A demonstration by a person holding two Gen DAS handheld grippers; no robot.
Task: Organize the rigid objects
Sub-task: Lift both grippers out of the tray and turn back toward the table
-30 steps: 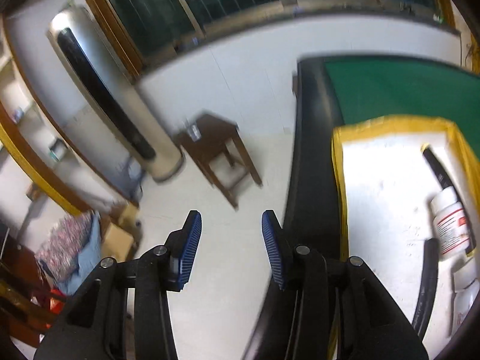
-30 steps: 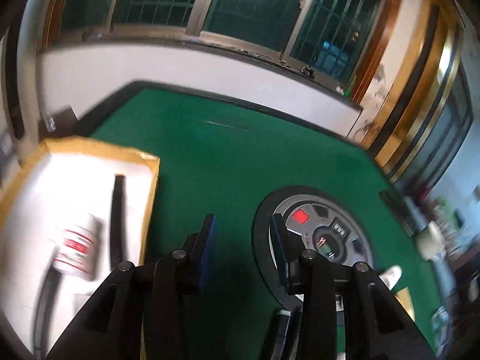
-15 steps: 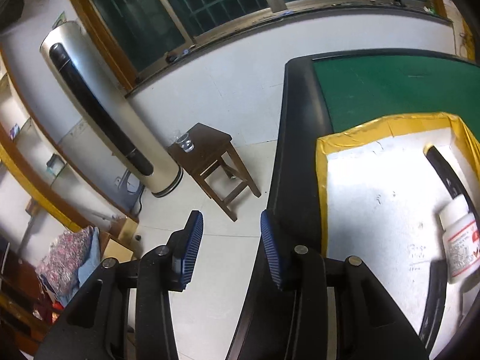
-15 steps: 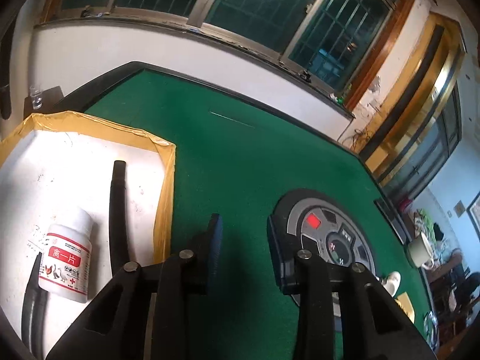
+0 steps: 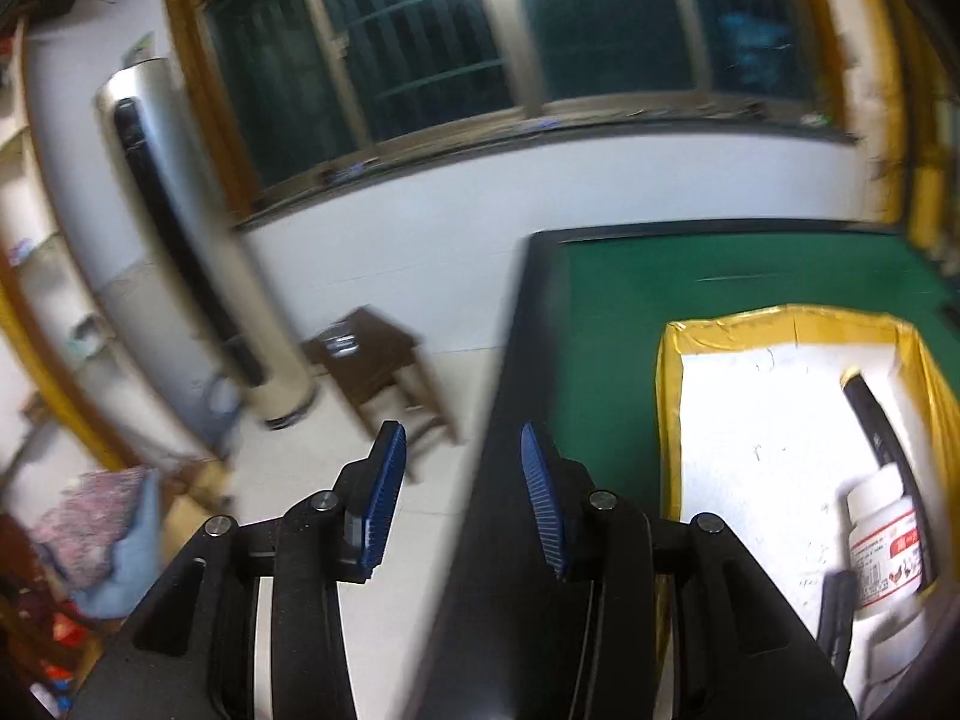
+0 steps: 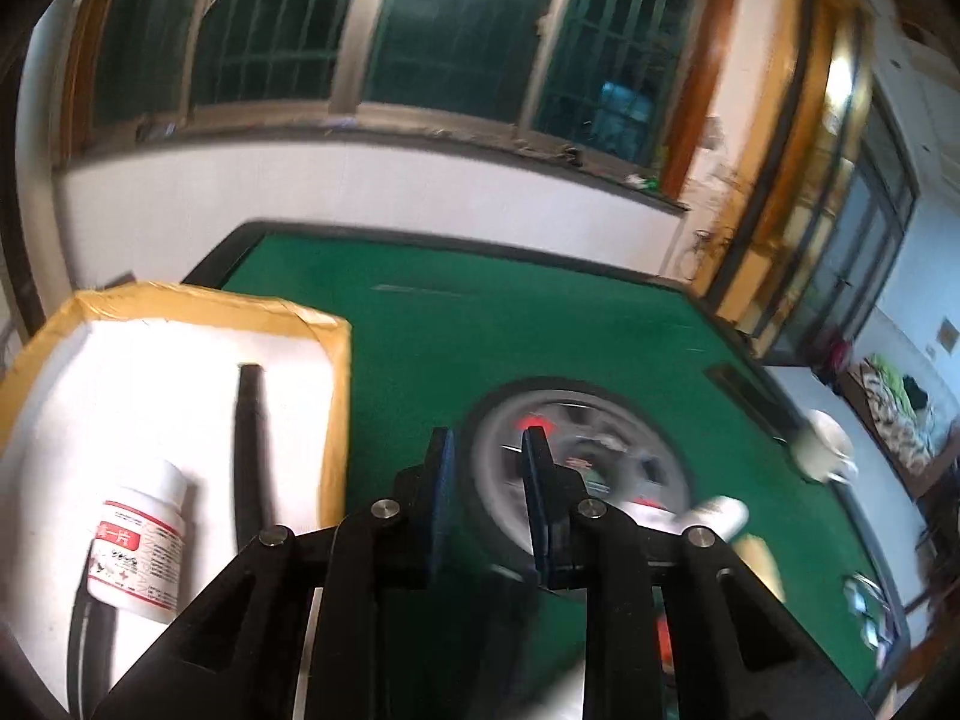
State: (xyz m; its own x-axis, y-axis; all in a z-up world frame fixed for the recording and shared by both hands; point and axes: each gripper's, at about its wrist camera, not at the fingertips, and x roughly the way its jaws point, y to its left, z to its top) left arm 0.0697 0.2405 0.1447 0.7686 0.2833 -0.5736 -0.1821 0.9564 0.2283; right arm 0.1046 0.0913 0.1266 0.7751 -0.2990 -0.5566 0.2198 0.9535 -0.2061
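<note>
Seemingly near done: from the left wrist, the left gripper [image 5: 462,468] hangs with jaws apart and empty over the green table's [image 5: 690,294] edge; inside the yellow-rimmed tray [image 5: 669,396] lie a white pill bottle [image 5: 885,540] and black tube [image 5: 870,414]. From the right wrist, the right gripper [image 6: 486,474] is closing on nothing beside that tray [image 6: 339,420]; a white object [image 6: 717,513], blurred, remains outside.

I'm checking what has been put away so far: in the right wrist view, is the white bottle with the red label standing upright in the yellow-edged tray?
No, the white bottle lies on its side on the tray floor, beside a black rod.
</note>
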